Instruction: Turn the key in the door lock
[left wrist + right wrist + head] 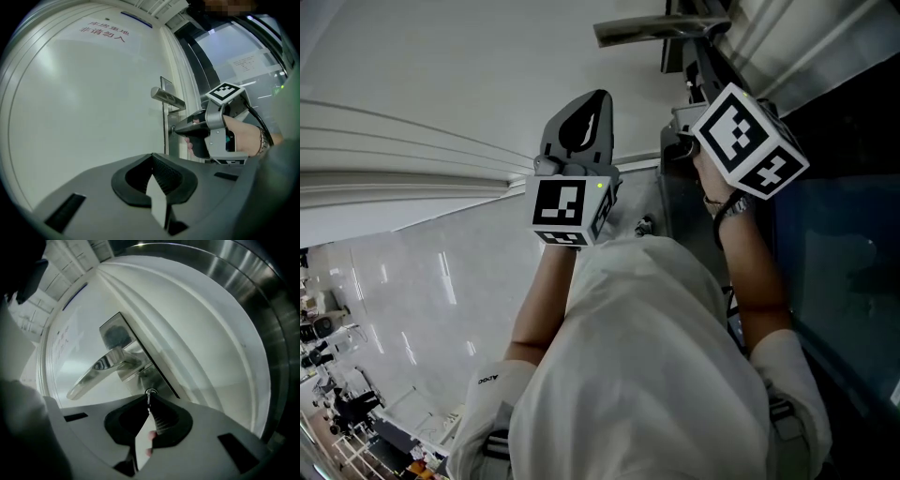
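The key (149, 398) sits in the lock cylinder (151, 391) of the steel lock plate (140, 369), just below the lever handle (101, 369). My right gripper (149, 401) is shut on the key's head, rolled so that the door looks tilted in its view. In the left gripper view the right gripper (176, 130) points level at the plate (167, 119), under the handle (167, 97). My left gripper (152, 159) is shut on nothing and hangs back from the white door (84, 103). In the head view the left gripper (584, 111) stands left of the right gripper (684, 127).
Red lettering (103, 32) is printed high on the door. A dark metal frame and glass panel (844, 244) run along the door's right side. A tiled floor (422, 281) lies below, with equipment at the lower left (337, 394).
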Motion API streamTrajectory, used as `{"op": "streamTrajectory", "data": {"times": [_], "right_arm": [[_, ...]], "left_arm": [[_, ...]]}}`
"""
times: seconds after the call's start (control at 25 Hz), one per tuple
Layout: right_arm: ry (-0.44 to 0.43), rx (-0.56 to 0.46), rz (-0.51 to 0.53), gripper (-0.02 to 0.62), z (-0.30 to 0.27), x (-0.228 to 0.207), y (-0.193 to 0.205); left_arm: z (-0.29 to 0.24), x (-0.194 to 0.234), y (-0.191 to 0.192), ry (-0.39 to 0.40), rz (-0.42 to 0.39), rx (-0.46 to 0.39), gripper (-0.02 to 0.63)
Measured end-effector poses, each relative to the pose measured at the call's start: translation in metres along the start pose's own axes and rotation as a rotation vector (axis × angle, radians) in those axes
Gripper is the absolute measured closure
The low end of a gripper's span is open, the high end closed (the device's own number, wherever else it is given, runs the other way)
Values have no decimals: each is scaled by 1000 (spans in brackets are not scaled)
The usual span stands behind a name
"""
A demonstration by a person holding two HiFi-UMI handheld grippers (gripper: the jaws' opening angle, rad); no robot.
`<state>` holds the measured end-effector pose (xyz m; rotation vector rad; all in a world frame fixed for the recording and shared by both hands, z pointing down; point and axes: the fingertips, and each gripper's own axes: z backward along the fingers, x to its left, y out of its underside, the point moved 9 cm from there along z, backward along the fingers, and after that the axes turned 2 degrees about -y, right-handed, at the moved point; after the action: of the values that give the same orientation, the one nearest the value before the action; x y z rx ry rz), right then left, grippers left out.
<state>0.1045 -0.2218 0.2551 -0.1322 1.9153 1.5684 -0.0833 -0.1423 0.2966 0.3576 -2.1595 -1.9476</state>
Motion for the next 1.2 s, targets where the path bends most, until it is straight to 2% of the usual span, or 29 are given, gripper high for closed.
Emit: {"op": "streamTrajectory", "data": {"times": [0.16,0.36,0.48,0.6,0.72,0.8,0.92,1.08,1.2], "right_arm": [[-6,-23,-184,578,0,-3,-9],[-22,-50,-396,583,-2,-21,2],[-23,-64,-431,583,-1,-25,4],[-28,-70,-402,583,-2,-26,3],[-37,-66,-270,581,0,-21,1],[-46,-46,-114,557,4,-18,1],[-38,4,155,475,8,-11,2],[9,55,477,452,12,0,-2],[30,81,665,449,13,5,-6]], "left_arm": [[-1,-1,-7,-3,2,-3,598],[-2,0,8,-8,8,-2,598],[0,0,10,-11,11,-7,598],[1,3,11,-9,15,-8,598],[2,5,12,-5,24,-4,598],[1,4,13,0,31,-8,598],[0,3,15,11,39,-8,598],[0,1,9,33,47,-15,598],[0,1,3,41,49,-24,598]]}}
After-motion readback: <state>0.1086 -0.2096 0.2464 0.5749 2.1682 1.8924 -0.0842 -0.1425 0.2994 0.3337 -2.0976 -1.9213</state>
